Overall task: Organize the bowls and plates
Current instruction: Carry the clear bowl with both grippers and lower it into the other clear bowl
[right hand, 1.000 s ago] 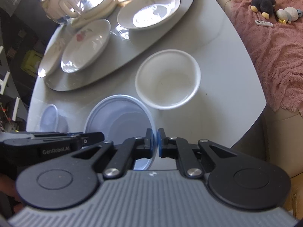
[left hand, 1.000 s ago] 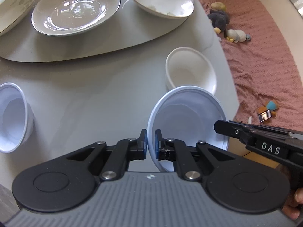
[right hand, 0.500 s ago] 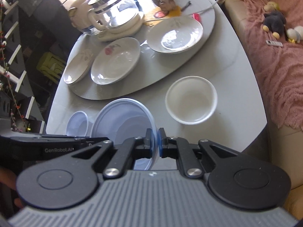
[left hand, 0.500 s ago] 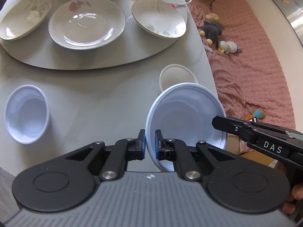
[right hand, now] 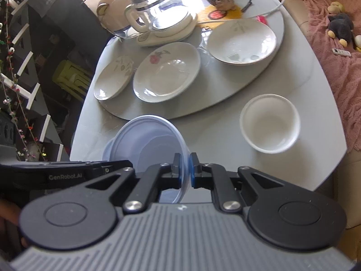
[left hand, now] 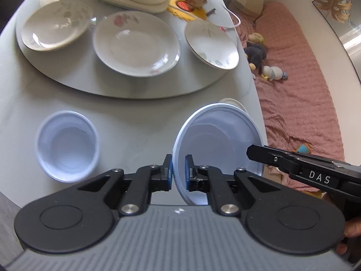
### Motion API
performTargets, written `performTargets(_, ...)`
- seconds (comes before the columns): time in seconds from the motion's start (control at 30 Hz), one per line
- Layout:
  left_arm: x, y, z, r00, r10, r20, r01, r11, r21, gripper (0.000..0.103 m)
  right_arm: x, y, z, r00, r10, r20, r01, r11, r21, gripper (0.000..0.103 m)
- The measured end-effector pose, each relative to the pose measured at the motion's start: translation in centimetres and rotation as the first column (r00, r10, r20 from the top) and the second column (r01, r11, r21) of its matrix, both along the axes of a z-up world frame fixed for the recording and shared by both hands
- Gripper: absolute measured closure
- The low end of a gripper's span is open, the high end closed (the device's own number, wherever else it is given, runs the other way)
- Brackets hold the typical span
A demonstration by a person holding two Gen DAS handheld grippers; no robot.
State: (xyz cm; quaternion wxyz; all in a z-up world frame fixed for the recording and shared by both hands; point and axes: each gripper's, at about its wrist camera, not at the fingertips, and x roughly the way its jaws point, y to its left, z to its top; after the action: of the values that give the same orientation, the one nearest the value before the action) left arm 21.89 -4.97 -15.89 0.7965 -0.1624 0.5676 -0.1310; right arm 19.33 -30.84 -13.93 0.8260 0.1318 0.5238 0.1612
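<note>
Both grippers pinch opposite rims of one pale blue plastic bowl [left hand: 216, 140], held in the air above the table; it also shows in the right wrist view [right hand: 146, 140]. My left gripper [left hand: 178, 172] is shut on its left rim. My right gripper [right hand: 185, 169] is shut on its right rim. A second pale blue bowl [left hand: 67, 144] sits on the table to the left. A white bowl [right hand: 269, 123] sits on the table to the right, mostly hidden behind the held bowl in the left wrist view. Three white plates [left hand: 136, 44] lie on the grey turntable [left hand: 67, 79].
A glass kettle [right hand: 158, 11] on a cream base and a cable stand at the back of the turntable. The table edge [right hand: 334, 135] curves off at the right beside a pink sofa [left hand: 300, 79] with soft toys. Dark shelving stands at the left.
Both grippers have lifted the held blue bowl up and back from the table. More of the table and the second blue bowl have come into view.
</note>
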Motion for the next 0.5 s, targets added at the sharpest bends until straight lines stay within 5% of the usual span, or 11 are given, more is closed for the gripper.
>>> performTargets(0.23, 0.1, 5.7, -0.1, 0.995, 0.099, 0.012, -0.099, 0.994, -0.046, 0.092, 1.8, 3.3, -0.7, 0.998, 0.016, -0.056, -0.011, 0.996, 0.087, 0.092)
performTargets(0.5, 0.4, 11.1, -1.3, 0.980, 0.200, 0.021, -0.198, 0.978, -0.063, 0.092, 3.8, 8.4, -1.6, 0.991, 0.103, -0.084, -0.096, 0.992, 0.079, 0.092)
